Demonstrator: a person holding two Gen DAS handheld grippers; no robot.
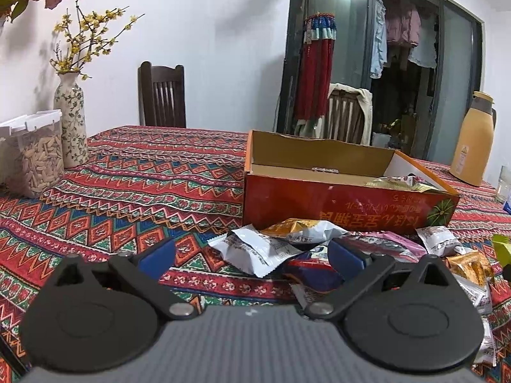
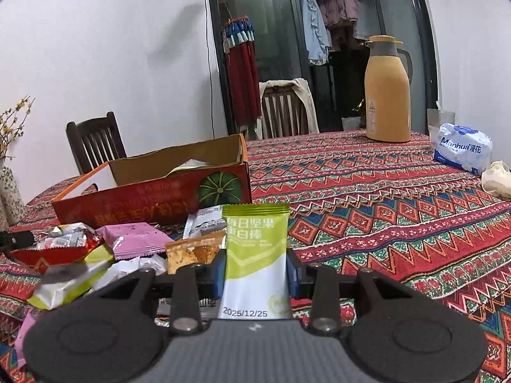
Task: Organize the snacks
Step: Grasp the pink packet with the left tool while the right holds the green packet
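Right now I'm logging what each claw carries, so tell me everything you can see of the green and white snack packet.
The snack packet is a flat, sealed, glossy wrapper, lime green on top and white below, with a crimped top edge, white printed characters and the date 2025/12/25 near its bottom. It stands upright, clamped at mid-height between the blue pads of the right claw, raised clear of the tablecloth, to the right of the loose snack pile.

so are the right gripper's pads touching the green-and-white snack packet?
Touching. Right wrist view: both blue pads press the green-and-white snack packet, held upright by the right gripper.
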